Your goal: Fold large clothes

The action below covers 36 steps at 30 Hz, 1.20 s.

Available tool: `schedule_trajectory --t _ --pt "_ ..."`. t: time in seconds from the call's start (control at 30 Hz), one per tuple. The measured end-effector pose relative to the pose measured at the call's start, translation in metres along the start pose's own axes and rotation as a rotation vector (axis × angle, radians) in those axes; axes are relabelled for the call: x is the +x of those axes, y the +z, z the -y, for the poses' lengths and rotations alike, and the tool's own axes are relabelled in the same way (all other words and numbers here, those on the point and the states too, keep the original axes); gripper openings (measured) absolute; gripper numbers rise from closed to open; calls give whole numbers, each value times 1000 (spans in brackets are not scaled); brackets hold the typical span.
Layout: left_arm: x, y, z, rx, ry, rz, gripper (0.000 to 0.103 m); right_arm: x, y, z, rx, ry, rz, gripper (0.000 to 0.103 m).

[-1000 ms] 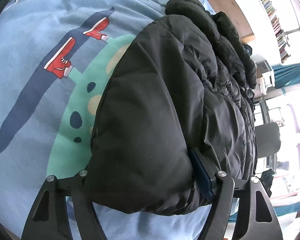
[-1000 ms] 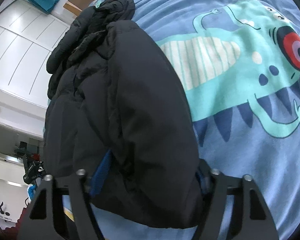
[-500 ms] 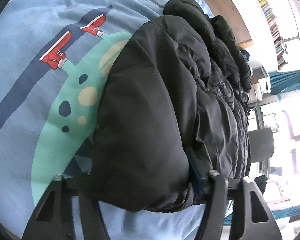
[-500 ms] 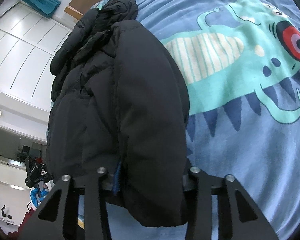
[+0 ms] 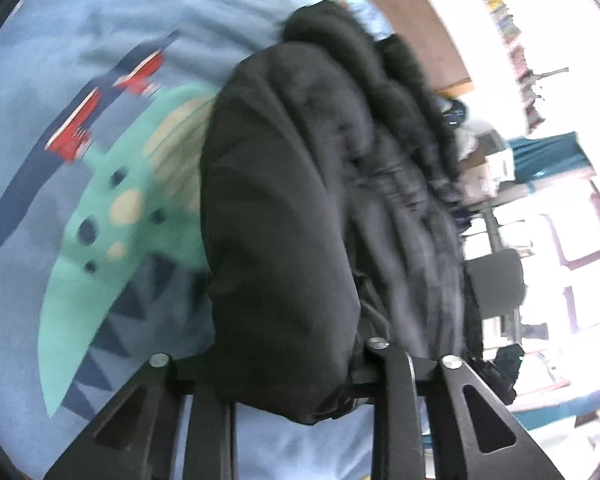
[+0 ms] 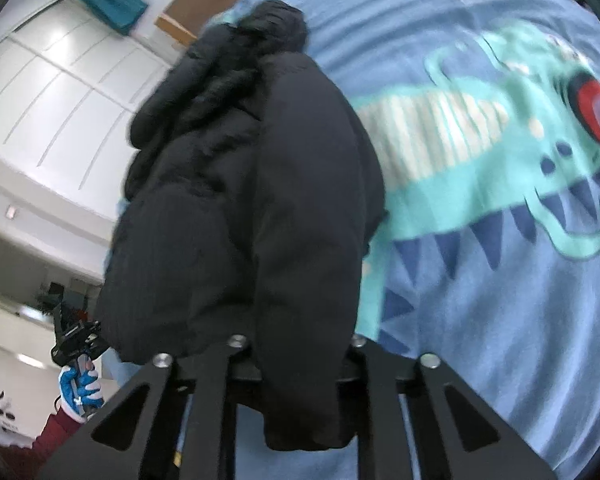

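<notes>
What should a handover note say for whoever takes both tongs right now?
Left tongs: shut on a thick fold of the black puffer jacket.
Right tongs: shut on another fold of the same jacket.
Jacket: bunched lengthwise on the blue monster-print bedcover, hood end farthest from both cameras.
Done: near end gathered and gripped on both sides.
Left: likely carry the gripped end toward the hood, release, tidy. Frames are blurred; check the grip.

No words, labels or numbers can be read; the book spines (image 5: 500, 4) on the far shelf are too blurred.
</notes>
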State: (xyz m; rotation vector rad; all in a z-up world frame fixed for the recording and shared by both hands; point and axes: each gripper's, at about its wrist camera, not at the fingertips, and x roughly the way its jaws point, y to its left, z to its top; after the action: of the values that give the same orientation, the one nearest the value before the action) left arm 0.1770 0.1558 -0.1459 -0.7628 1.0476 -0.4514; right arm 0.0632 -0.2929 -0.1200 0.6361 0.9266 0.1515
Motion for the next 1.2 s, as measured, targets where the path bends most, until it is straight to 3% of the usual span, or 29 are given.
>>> schedule_trajectory --t 0.2,0.47,0.7,0.93,1.2 --pt "-13 27 31 25 -102 34 19 -25 22 -26 -23 31 47 12" --pt "-34 55 71 77 -159 79 18 -38 56 -51 17 50 87 12" --pt "-57 110 108 137 -194 168 19 -58 104 -73 47 88 186 12" --pt "-72 180 134 130 -214 272 19 -78 176 -91 97 101 321 11" --pt "-51 257 133 30 -216 313 19 -55 267 -104 165 52 369 11"
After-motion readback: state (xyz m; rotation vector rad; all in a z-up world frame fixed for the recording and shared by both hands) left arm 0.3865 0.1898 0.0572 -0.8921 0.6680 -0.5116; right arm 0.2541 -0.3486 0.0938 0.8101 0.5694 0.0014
